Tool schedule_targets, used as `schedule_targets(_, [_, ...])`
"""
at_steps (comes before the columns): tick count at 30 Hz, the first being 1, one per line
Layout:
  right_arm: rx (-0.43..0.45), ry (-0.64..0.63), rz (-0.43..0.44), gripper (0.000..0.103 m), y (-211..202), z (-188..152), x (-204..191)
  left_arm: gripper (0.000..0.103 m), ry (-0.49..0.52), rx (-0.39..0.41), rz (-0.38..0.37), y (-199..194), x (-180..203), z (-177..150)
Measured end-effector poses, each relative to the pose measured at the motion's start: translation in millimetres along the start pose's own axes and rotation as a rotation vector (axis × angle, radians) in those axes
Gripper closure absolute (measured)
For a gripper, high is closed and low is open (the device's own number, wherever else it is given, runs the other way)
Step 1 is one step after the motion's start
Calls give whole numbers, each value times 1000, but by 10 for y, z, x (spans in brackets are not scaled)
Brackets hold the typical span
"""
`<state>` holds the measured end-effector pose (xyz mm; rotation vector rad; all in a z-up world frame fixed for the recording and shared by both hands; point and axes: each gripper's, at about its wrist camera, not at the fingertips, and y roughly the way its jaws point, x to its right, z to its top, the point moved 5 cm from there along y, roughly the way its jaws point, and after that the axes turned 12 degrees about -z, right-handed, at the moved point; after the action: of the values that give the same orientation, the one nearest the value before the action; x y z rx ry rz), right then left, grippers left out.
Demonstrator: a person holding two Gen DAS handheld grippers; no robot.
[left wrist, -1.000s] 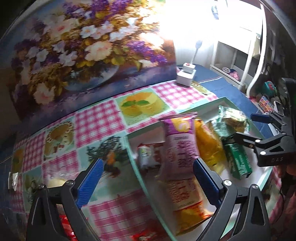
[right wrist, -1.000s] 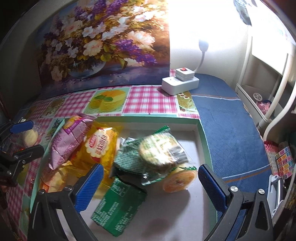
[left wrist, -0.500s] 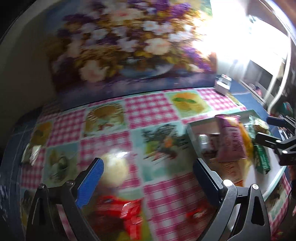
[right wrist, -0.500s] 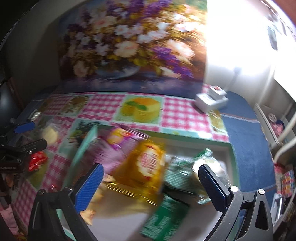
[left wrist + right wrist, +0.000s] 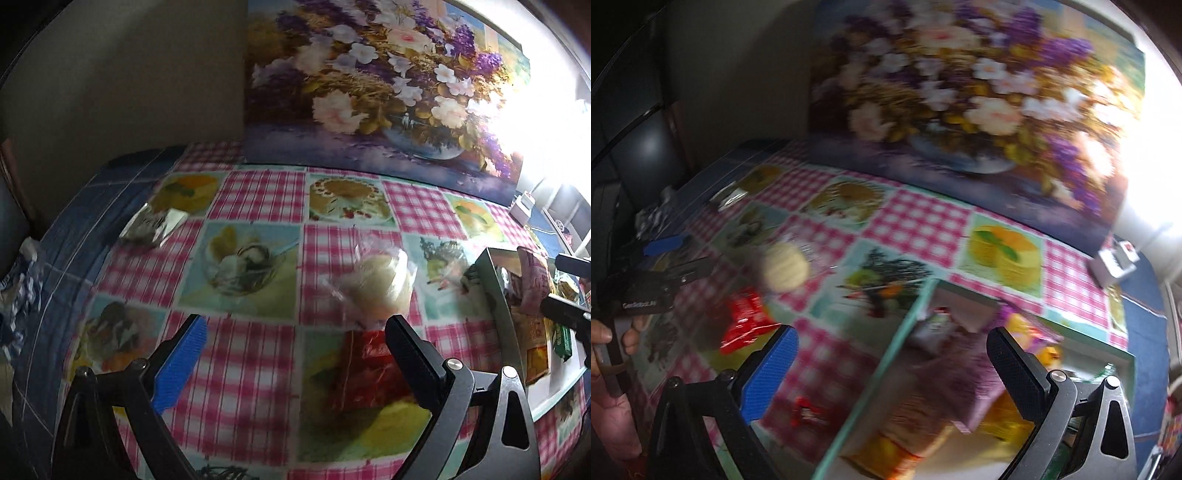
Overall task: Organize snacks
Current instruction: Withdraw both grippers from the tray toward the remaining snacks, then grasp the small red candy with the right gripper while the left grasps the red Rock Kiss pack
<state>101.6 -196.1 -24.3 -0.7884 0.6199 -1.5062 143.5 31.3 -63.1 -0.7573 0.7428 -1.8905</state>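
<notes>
My left gripper point(image 5: 295, 343) is open and empty above the checked tablecloth. Just beyond its right finger lie a pale round cake in clear wrap point(image 5: 376, 288) and a red snack packet point(image 5: 369, 373). A silver packet point(image 5: 151, 225) sits far left near the blue cloth. The white tray point(image 5: 495, 295) with several snack bags is at the right edge. My right gripper point(image 5: 894, 365) is open over the tray's left rim point(image 5: 886, 365); the purple bag point(image 5: 964, 373) and orange bags lie blurred below it. The round cake point(image 5: 783, 269) and red packet point(image 5: 746, 321) lie left of it.
A flower painting point(image 5: 388, 85) leans at the back of the table. A white power strip point(image 5: 1115, 262) sits back right. Blue cloth point(image 5: 74, 240) covers the left edge, with crumpled wrappers point(image 5: 22, 280). A hand point(image 5: 609, 354) holds the left gripper.
Both grippers have swung left, away from the tray. The left one now faces the round cake and red packet; the right one has shifted from the tray's middle to its left rim.
</notes>
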Motion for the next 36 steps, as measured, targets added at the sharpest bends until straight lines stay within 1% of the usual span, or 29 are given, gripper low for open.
schedule_targets(3, [-10,-29,37,0,0,-43,-193,6,11,-22,-16,12,24,-83])
schedule_targets(7, [-44,-47,86,0,3,-171,-365,6,37,-53,-71,67,199,-180])
schedule_targets(10, [-53,-72,124,1,-42,-280,-484,6,46,-75,-108,138,319,-215])
schedule_targets(12, [-55,-85,142,4,-60,-331,-542,6,51,-85,-125,181,392,-228])
schedule_targets(15, [-73,-89,169,17,-38,-387,-598,6,33,-108,-155,266,465,-233])
schedule_targets(16, [-80,-90,175,19,-21,-405,-612,6,31,-113,-163,286,486,-233])
schedule_targets(17, [-85,-91,176,24,-11,-416,-616,6,32,-118,-170,302,506,-238])
schedule_targets(19, [-95,-96,178,26,11,-441,-630,6,41,-130,-178,355,557,-253])
schedule_targets(20, [-100,-101,176,30,18,-458,-636,6,41,-136,-178,379,566,-257])
schedule_targets(21, [-105,-108,174,38,26,-474,-644,7,40,-142,-178,405,572,-265])
schedule_targets(23, [-125,-119,168,42,57,-512,-647,9,38,-151,-182,435,589,-276])
schedule_targets(24, [-133,-121,166,42,71,-527,-645,12,44,-157,-184,454,607,-280])
schedule_targets(25, [-139,-121,163,42,83,-537,-644,19,47,-161,-185,464,617,-285])
schedule_targets(26, [-145,-122,161,42,95,-548,-639,23,51,-165,-182,485,623,-288])
schedule_targets(34, [-161,-137,141,42,96,-583,-613,27,44,-169,-186,479,605,-322])
schedule_targets(36, [-170,-148,139,49,94,-601,-621,27,45,-169,-183,454,588,-337])
